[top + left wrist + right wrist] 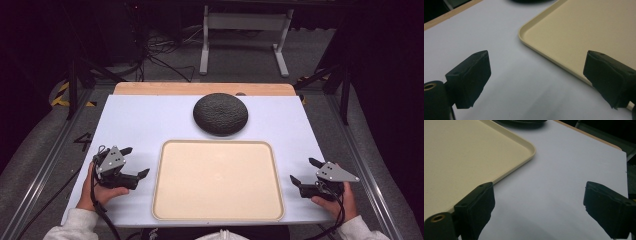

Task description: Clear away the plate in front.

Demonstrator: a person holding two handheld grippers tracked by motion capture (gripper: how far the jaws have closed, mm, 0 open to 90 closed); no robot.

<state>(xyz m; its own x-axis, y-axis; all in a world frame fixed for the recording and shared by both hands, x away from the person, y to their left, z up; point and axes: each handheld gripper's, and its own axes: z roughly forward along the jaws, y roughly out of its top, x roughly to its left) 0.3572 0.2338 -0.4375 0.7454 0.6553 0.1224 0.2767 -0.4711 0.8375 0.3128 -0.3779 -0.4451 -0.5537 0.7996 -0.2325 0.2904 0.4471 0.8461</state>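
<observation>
Grippers parked beside the tray, nothing picked up yet

While our left gripper (pixel 136 162) and right gripper (pixel 303 170) rest on the white table (pixel 140 122) with jaws spread wide and empty, the beige tray (pixel 218 216) lies between them, bare. Beyond its far edge sits the dark textured dome (pixel 220 113), untouched. We judge this the starting step; next we likely need to reach forward past the tray toward that dome

A white table top (pixel 140 125) is lying over a wooden board (pixel 150 88) whose far edge is showing behind it. Beyond the table, a grey metal frame (pixel 245 22) is standing on the floor, with dark cables (pixel 165 52) trailing beside it on the left.
</observation>
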